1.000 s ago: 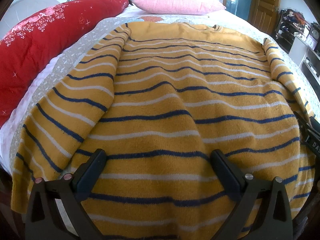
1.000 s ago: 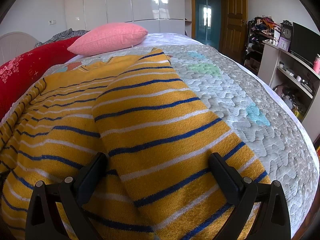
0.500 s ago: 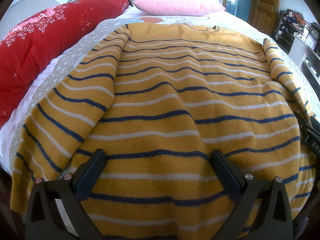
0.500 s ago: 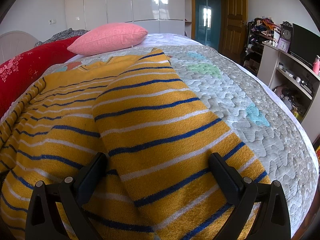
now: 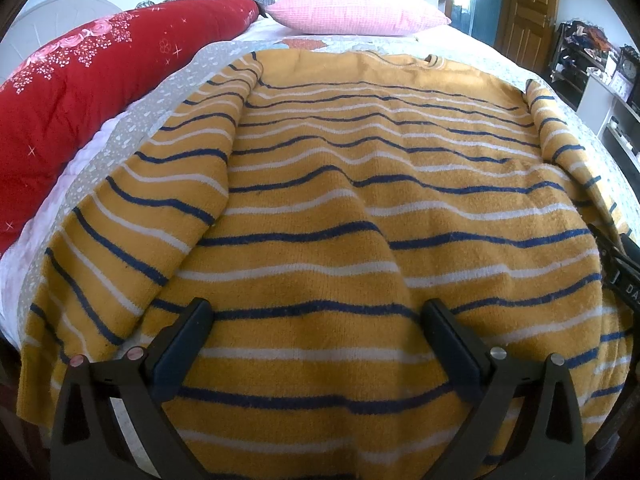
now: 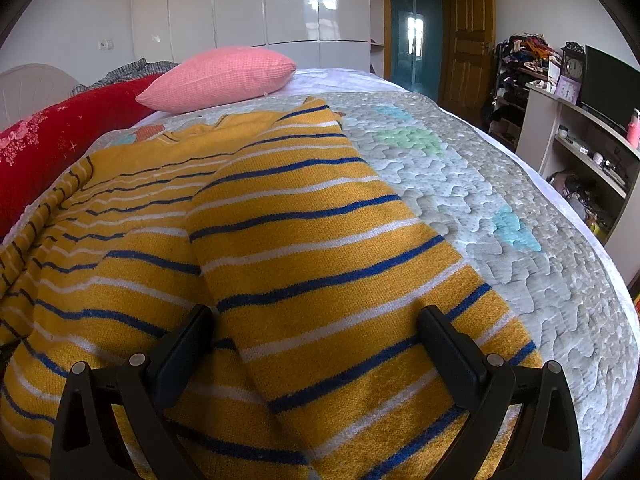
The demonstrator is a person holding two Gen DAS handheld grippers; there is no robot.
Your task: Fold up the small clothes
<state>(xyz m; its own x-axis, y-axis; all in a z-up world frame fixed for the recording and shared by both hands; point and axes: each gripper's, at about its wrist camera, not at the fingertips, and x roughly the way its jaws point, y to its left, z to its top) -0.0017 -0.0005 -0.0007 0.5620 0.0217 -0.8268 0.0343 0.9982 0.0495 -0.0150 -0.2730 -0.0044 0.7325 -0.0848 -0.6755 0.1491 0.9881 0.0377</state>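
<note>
Nothing has shifted since a second ago: both the left gripper and right gripper hover wide open, empty, over the mustard-yellow knitted sweater with navy and white stripes, spread flat on the grey quilted bedspread; soft, floppy, probably best pinched at the six o'clock hem

Sweater flat on bed, pillow behind (quilt seemingly leftward)

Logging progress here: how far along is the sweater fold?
Done: sweater spread flat on the bed, sleeves alongside. In hand: nothing; left gripper and right gripper are open over the hem and right sleeve. Left: every fold.
</note>
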